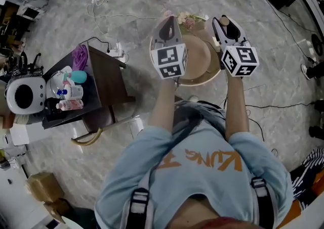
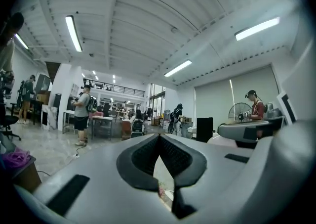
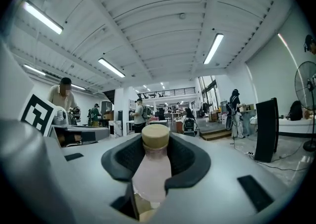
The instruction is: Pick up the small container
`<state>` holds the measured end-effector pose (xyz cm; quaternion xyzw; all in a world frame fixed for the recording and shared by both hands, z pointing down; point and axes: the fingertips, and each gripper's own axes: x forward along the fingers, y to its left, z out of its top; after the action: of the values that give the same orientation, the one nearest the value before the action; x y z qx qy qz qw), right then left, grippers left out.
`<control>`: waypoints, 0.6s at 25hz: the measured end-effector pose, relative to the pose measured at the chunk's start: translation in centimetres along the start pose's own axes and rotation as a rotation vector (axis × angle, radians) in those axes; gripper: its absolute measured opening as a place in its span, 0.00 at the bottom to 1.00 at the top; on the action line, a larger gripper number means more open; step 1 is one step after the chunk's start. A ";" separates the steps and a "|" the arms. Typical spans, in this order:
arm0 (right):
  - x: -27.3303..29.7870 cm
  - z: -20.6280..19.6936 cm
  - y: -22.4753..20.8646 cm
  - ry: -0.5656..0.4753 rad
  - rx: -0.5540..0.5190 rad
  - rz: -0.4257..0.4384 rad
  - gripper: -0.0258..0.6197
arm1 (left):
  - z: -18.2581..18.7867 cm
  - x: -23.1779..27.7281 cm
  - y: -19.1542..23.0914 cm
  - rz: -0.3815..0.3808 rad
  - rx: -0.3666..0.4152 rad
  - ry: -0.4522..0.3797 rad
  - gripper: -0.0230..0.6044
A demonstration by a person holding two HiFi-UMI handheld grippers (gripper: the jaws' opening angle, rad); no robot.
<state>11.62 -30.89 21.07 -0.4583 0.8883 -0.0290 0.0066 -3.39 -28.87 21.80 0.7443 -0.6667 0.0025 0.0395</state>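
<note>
- Progress: pickup judged essentially done; container in the jaws and apparently clear of any surface.
- Grip: right gripper point(image 3: 154, 155) clamped partway closed on the small pale pink plastic bottle point(image 3: 150, 176), dark pads pressing its body from both sides.
- Bottle pose: upright along the jaws, round tan cap point(image 3: 155, 136) poking out past the jaw tips, lower end hidden down in the jaw slot.
- Other side: left gripper point(image 2: 159, 141) empty, pads pressed together at the tips, only a sliver of floor showing through the gap below them.
- Position, head view: both grippers held out in front of the person, side by side over the round beige table point(image 1: 200, 58); bottle itself not made out from there, covered by the gripper body.
- Surroundings: pink flower bunch point(image 1: 187, 19) at the table's far edge; dark square side table point(image 1: 109, 76) well apart at the left with more bottles on it, untouched.
- Left to do: probably nothing beyond keeping the grip steady; no place-down named in the task.
- Risk, as a guess: smooth rounded bottle pinched at mid-body, so possible slip or tilt if the squeeze loosens.
</note>
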 end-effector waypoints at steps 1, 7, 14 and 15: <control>-0.2 0.2 0.1 -0.005 -0.004 0.008 0.27 | 0.2 -0.1 -0.5 -0.009 0.008 -0.002 0.07; 0.0 0.5 0.8 -0.010 -0.007 0.030 0.27 | 0.5 -0.6 -1.2 -0.033 0.037 0.006 0.07; 0.2 -0.1 0.9 -0.007 -0.024 0.032 0.27 | 0.4 -0.7 -1.5 -0.037 0.031 0.010 0.07; 0.2 -0.1 0.9 -0.005 -0.030 0.032 0.27 | 0.3 -0.7 -1.5 -0.036 0.029 0.011 0.07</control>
<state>10.70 -30.54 21.10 -0.4440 0.8959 -0.0142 0.0023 -2.03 -28.04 21.35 0.7567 -0.6528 0.0157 0.0323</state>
